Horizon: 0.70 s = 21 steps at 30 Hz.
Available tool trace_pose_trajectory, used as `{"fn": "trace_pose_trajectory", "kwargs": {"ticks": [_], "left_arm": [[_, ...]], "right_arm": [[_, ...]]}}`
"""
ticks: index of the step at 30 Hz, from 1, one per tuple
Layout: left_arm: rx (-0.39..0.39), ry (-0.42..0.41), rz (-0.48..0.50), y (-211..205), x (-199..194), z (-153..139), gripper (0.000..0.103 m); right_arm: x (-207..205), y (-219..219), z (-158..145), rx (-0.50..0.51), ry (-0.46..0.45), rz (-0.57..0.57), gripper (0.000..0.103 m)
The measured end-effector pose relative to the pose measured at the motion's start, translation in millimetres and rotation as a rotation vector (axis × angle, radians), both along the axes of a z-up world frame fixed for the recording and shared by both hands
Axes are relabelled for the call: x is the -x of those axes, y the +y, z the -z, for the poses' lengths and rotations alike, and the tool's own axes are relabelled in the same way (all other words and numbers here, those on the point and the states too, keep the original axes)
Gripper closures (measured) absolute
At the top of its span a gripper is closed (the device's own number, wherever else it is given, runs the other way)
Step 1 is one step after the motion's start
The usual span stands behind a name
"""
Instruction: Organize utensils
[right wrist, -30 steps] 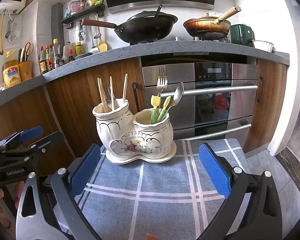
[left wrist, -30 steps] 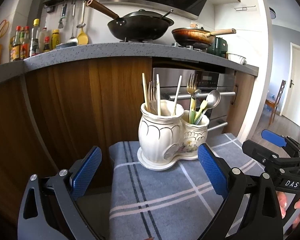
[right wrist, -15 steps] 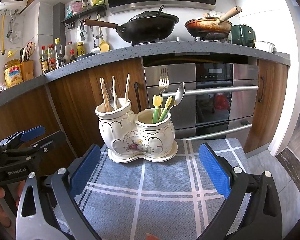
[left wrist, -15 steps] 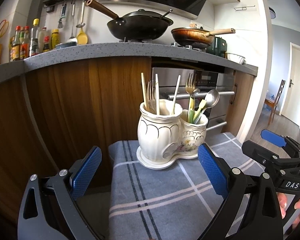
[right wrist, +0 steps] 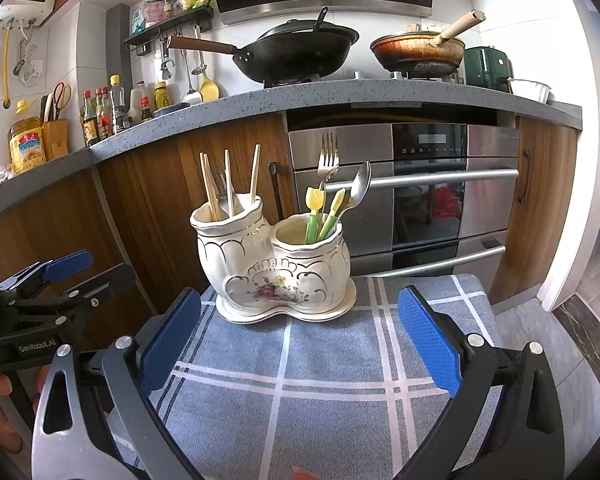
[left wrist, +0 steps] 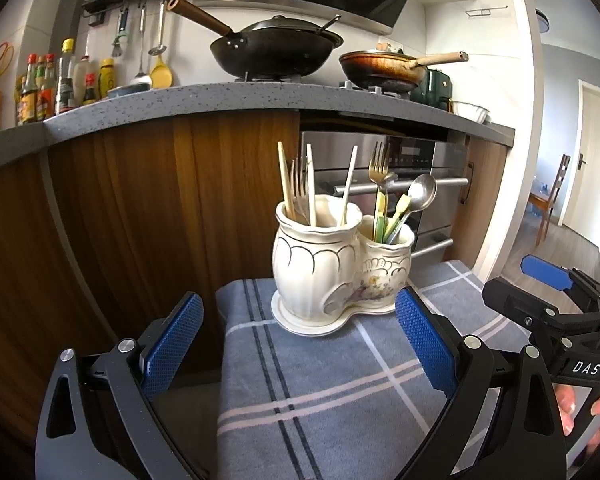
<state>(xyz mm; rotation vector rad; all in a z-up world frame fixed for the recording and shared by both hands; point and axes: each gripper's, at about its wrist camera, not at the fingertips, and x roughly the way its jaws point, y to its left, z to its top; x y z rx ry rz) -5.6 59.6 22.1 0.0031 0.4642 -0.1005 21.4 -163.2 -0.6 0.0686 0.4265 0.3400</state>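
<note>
- The left hand-held gripper is nearest in the left wrist view. Its two blue pads are spread wide and nothing is between them.
- The right hand-held gripper is the same in its own view: pads far apart, holding nothing. It also shows at the right edge of the left wrist view, with a person's fingers on its handle.
- Both hover over a blue checked cloth that covers the table.
- At the far end of the cloth stands a white double pot on its own white saucer. It is well ahead of both grippers and touches neither.
- The pot's left cup holds pale chopsticks and a fork that is half hidden among them.
- The right cup holds a tall fork, a spoon and some green and yellow handles.
- My guess: nothing is being moved yet, so this looks like the start of a pick, or a pause.
- The hidden fork looks like the odd one. If so, the next move is to reach in, pinch its top and lift it straight up.
- That takes care, since the chopsticks stand close around it and the pot could tip.
- Behind the pot are wood cabinets and a shiny oven.
</note>
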Motion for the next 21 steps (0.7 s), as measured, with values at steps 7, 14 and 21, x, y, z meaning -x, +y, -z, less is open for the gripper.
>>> {"fn": "trace_pose_trajectory", "kwargs": {"ticks": [7, 14, 21], "left_arm": [[0.001, 0.003, 0.0, -0.2, -1.0, 0.8, 0.007], [0.006, 0.007, -0.012, 2.0, -1.0, 2.6, 0.007], [-0.046, -0.012, -0.03, -3.0, 0.9, 3.0, 0.007]], "right_arm": [[-2.2, -3.4, 1.5, -0.006, 0.01, 0.0, 0.006], [-2.6, -4.1, 1.9, -0.006, 0.011, 0.0, 0.006], [-2.5, -4.3, 2.2, -0.007, 0.012, 0.0, 0.006]]}}
